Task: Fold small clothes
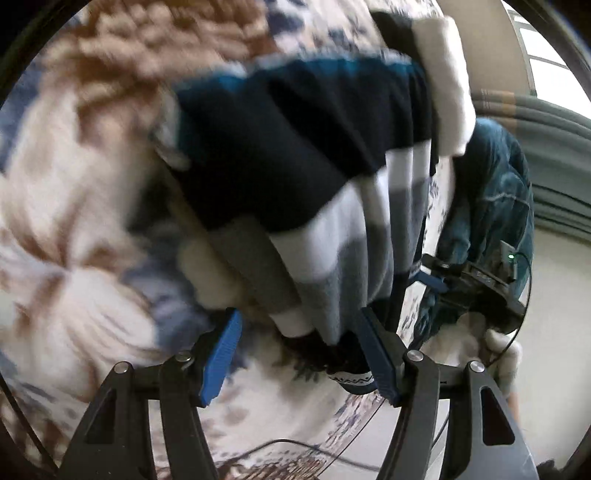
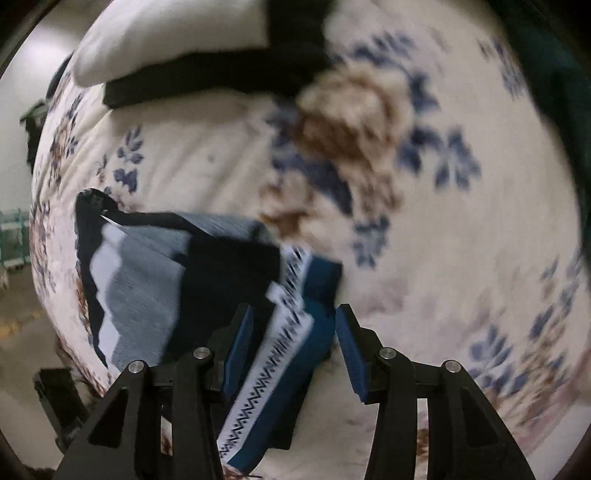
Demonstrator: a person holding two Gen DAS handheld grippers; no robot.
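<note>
The right gripper [image 2: 293,350] stands with jaws apart around the blue waistband edge of striped shorts [image 2: 155,280], which lie folded on a floral blanket [image 2: 461,258]. A white pillow [image 2: 166,33] lies beyond.

Taking the striped garment [image 2: 155,280] as landmark: it lies on the floral bedspread [image 2: 461,258], and the spread to its right is bare fabric offering open passage for a tool. Beyond the garment, a white pillow [image 2: 166,40] with a black item [image 2: 221,81] beside it blocks the far side of the bed. In the left wrist view, the garment [image 1: 314,192] fills the space ahead of the left tool [image 1: 301,354]; the right tool [image 1: 476,284] stands just right of the garment.
</note>
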